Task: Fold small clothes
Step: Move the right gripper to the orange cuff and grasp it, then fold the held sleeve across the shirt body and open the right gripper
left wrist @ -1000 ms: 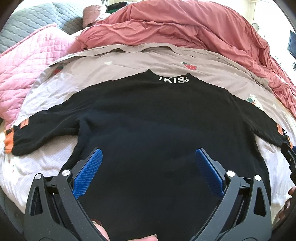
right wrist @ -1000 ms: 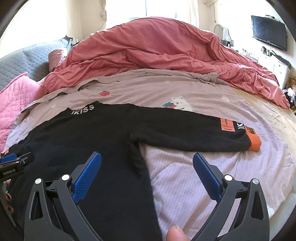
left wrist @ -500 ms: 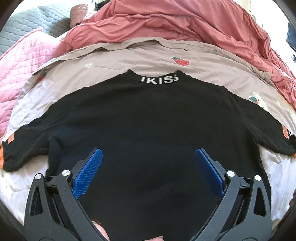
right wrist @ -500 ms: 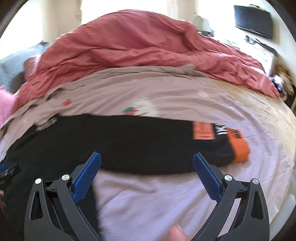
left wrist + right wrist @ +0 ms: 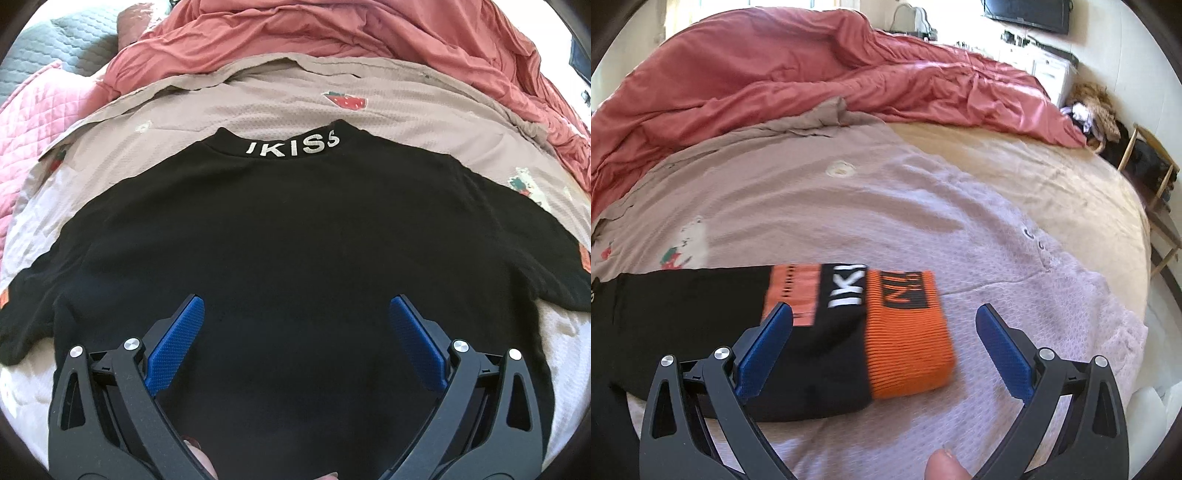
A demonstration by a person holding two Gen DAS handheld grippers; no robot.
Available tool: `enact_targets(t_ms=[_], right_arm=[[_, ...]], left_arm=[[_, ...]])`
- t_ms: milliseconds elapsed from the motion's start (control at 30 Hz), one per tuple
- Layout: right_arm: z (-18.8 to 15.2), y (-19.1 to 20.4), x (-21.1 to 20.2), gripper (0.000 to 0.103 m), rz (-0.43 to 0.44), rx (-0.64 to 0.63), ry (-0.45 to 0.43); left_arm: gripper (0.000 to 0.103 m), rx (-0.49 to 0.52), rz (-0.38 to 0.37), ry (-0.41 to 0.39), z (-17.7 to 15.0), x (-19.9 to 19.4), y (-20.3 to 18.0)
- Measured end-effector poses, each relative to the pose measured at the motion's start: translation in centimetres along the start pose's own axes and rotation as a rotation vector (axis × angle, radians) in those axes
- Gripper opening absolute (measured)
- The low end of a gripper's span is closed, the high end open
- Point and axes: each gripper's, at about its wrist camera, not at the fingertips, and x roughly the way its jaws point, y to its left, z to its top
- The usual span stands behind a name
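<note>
A black long-sleeved sweater lies flat on the bed, its collar lettered IKISS at the far side. My left gripper hovers open over the sweater's middle, nothing between its blue pads. In the right wrist view the sweater's right sleeve stretches across the sheet and ends in an orange ribbed cuff. My right gripper is open just above that cuff, the cuff lying between its blue pads, untouched.
A mauve printed sheet covers the bed under the sweater. A rumpled red duvet is heaped along the far side. A pink quilt lies at the left. Wooden furniture stands past the bed's right edge.
My right gripper has swung right along the sleeve and now sits close over the orange cuff. My left gripper has drifted over the sweater's middle. Both stayed open.
</note>
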Motion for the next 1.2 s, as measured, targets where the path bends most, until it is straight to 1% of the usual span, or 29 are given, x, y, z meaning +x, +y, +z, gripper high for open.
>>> enact_targets(t_ms=[67, 167, 200, 233, 300, 333, 367, 400, 433, 500, 567, 600, 633, 733, 833, 867, 900, 967, 1000, 1067, 1100, 1133, 1200], right_arm=[[0.0, -0.2, 0.4, 0.098, 0.006, -0.008, 0.018], [-0.1, 0.2, 1.2, 0.098, 0.06, -0.035, 0.042], [-0.1, 0.2, 1.6, 0.096, 0.094, -0.03, 0.059], [-0.1, 0.2, 1.8, 0.081, 0.102, -0.023, 0.067], [0.0, 0.1, 1.6, 0.066, 0.084, -0.021, 0.058], [0.0, 0.0, 1.4, 0.055, 0.095, -0.017, 0.049], [0.0, -0.1, 1.1, 0.048, 0.107, -0.01, 0.04], [0.0, -0.2, 0.7, 0.034, 0.129, -0.003, 0.031], [0.0, -0.1, 0.2, 0.024, 0.151, -0.011, 0.019], [-0.1, 0.3, 0.2, 0.022, 0.143, -0.043, 0.017], [0.0, 0.1, 0.9, 0.029, 0.134, -0.036, 0.04], [-0.1, 0.0, 1.3, 0.048, 0.111, -0.028, 0.055], [-0.1, -0.1, 1.7, 0.056, 0.093, -0.014, 0.072], [-0.1, -0.5, 2.2, 0.055, 0.106, 0.018, 0.087], [0.0, -2.1, 0.9, 0.055, 0.145, 0.134, 0.061], [0.0, -2.2, 0.8, 0.055, 0.115, 0.129, 0.057], [-0.2, -2.1, 1.1, 0.056, 0.104, 0.108, 0.065], [-0.5, -1.9, 2.1, 0.053, 0.103, 0.089, 0.093], [-0.4, -1.6, 2.2, 0.049, 0.104, 0.077, 0.089], [-0.3, -1.1, 1.9, 0.033, 0.136, 0.064, 0.081], [-0.2, -0.7, 1.5, 0.021, 0.157, 0.053, 0.067], [-0.1, -0.5, 1.2, 0.019, 0.159, 0.04, 0.054], [0.1, -0.2, 0.2, 0.018, 0.185, 0.028, 0.017]], left_arm=[[0.094, 0.003, 0.005, 0.002, 0.0, 0.7, 0.0], [0.094, 0.03, 0.022, 0.014, -0.2, 2.3, -0.2], [0.094, 0.039, 0.028, 0.015, -0.2, 2.6, -0.3], [0.094, 0.043, 0.026, 0.008, -0.3, 2.7, -0.3], [0.094, 0.044, 0.02, 0.0, -0.2, 2.7, -0.3], [0.094, 0.043, 0.017, -0.002, -0.3, 2.7, -0.2], [0.094, 0.04, 0.011, -0.004, -0.3, 2.7, -0.1], [0.094, 0.038, 0.007, -0.008, -0.4, 2.7, -0.1], [0.094, 0.035, 0.002, -0.011, -0.4, 2.6, 0.0], [0.094, 0.026, -0.009, -0.016, -0.4, 2.6, 0.2], [0.094, 0.022, -0.019, -0.019, -0.5, 2.5, 0.3], [0.094, 0.021, -0.022, -0.021, -0.4, 2.5, 0.3], [0.094, 0.019, -0.026, -0.022, -0.4, 2.5, 0.4], [0.094, 0.009, -0.048, -0.029, -0.4, 2.2, 0.8], [0.094, 0.003, -0.066, -0.039, -0.6, 1.9, 1.2], [0.094, 0.001, -0.071, -0.044, -0.7, 1.8, 1.4], [0.094, -0.003, -0.076, -0.047, -0.7, 1.7, 1.5], [0.094, -0.007, -0.084, -0.05, -0.6, 1.6, 1.7], [0.094, -0.009, -0.087, -0.051, -0.6, 1.5, 1.8], [0.094, -0.006, -0.09, -0.052, -0.6, 1.5, 1.8], [0.094, -0.007, -0.092, -0.053, -0.6, 1.5, 1.8], [0.094, -0.007, -0.096, -0.053, -0.7, 1.4, 1.9], [0.094, -0.011, -0.105, -0.056, -0.6, 1.2, 2.1]])
